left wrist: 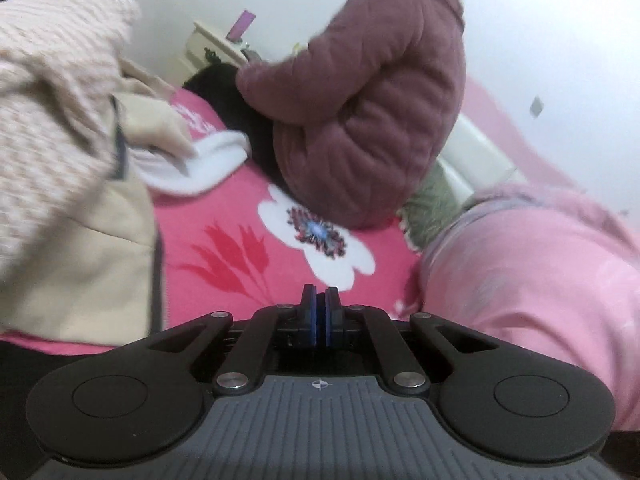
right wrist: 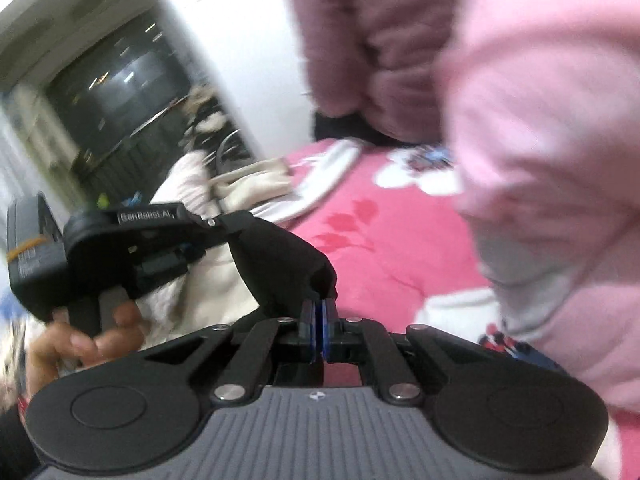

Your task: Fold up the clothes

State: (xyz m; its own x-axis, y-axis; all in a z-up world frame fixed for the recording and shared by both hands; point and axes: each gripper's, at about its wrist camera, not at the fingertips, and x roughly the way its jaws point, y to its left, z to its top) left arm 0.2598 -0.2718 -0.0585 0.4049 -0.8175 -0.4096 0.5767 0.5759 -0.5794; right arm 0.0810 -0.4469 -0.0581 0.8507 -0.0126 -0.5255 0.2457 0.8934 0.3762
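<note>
My left gripper is shut with nothing between its blue pads, low over the pink floral bedspread. A cream and beige garment hangs blurred at its left. A pink garment lies bunched at its right. My right gripper is shut and empty above the same bedspread. The pink garment fills the right of that view. The left gripper's body and the hand holding it show at its left, with cream clothes behind.
A person in a mauve quilted jacket sits on the bed ahead. A white garment and black fabric lie near them. A cream nightstand stands by the wall. A dark cabinet stands at the back left.
</note>
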